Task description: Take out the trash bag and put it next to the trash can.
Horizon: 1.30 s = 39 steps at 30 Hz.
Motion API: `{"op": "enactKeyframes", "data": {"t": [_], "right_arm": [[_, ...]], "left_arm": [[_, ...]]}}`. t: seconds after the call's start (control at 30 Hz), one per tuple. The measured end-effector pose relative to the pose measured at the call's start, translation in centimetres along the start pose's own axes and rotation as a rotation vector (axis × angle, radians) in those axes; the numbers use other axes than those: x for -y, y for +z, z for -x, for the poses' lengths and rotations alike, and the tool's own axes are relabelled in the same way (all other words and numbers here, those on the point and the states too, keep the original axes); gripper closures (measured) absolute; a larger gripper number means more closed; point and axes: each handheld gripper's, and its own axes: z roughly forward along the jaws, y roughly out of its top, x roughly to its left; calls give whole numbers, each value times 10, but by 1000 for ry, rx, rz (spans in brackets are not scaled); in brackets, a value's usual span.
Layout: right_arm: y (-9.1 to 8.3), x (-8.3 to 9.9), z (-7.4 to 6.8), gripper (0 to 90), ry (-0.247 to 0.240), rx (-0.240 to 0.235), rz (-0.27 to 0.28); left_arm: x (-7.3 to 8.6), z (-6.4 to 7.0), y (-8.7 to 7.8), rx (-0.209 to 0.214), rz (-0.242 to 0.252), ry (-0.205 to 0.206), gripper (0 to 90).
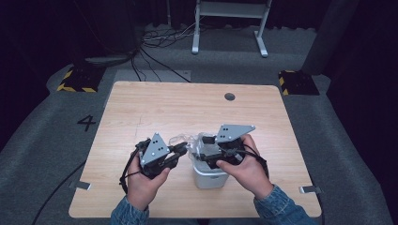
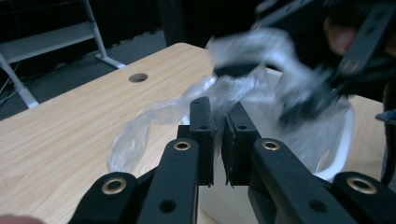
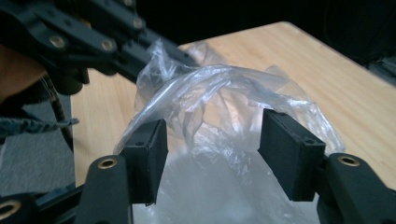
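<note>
Jaws on the left gripper (image 2: 217, 140) sit almost together, a thin slit between the pads, and whether any film is pinched in that slit cannot be told; the clear plastic bag (image 2: 154, 121) bulges out to 9 o'clock of the jaw tips and rises behind them toward 12. Jaws on the right gripper (image 3: 212, 154) stand wide apart, crumpled bag plastic (image 3: 219, 107) filling the gap between the pads and arching above them at 12 o'clock; contact with either pad not clear. In the high view, the left gripper (image 1: 180, 151) points to 3 o'clock, its tips at the bag's edge (image 1: 180, 139); the right gripper (image 1: 204, 152) points to 9 o'clock over the mouth of a small white bin (image 1: 209, 177). Bag lines the bin and spills over its rim on the 10 o'clock side. Bin stands upright on the wooden table (image 1: 155, 108), near the 6 o'clock edge, just right of centre. Left hand (image 1: 143, 183) and right hand (image 1: 246, 171) each wrap a gripper body, denim sleeves (image 1: 281, 206) at the bottom edge. Round grommet hole (image 1: 229, 96) in the tabletop at 12 o'clock, well apart from the bin. Right gripper view: the left gripper (image 3: 93, 42) at 10 o'clock, tips at the bag's bunched top.
</note>
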Motion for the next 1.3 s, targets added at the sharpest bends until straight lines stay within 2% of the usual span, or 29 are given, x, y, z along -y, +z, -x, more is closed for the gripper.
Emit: {"op": "enactKeyframes", "data": {"t": [0.03, 0.07, 0.17, 0.23, 0.3, 0.33, 0.43, 0.5, 0.63, 1.0, 1.3], "right_arm": [[3, 1, 0, 479, -5, -8, -12], [5, 1, 0, 560, -18, -27, -30], [8, 2, 0, 844, -44, -58, -67], [5, 2, 1, 896, -37, -56, -61], [0, 1, 1, 900, -42, -34, -47], [-3, 0, 1, 900, -40, -26, -41], [-11, -2, 3, 900, -36, -2, -16], [-15, -3, 4, 900, -33, 10, 0], [-25, -8, 5, 900, -37, 30, 21], [-46, -28, 10, 900, -46, 61, 44], [-67, -46, 16, 900, -37, 98, 72]], "left_arm": [[-1, 1, 1, 1, 0, 6, 840], [-1, 2, 2, 3, 4, 7, 841], [-2, 3, 2, 10, 13, 17, 842], [-1, 4, 0, 9, 19, 24, 845], [0, 5, -2, -8, 10, 35, 820], [1, 5, -3, -17, 7, 38, 775], [5, 6, -6, -76, 8, 41, 477], [8, 5, -9, -86, -9, 38, 389], [13, 2, -13, -76, -40, 32, 381], [24, -10, -29, -88, -99, 38, 369], [35, -21, -37, -94, -133, 7, 355]]}}
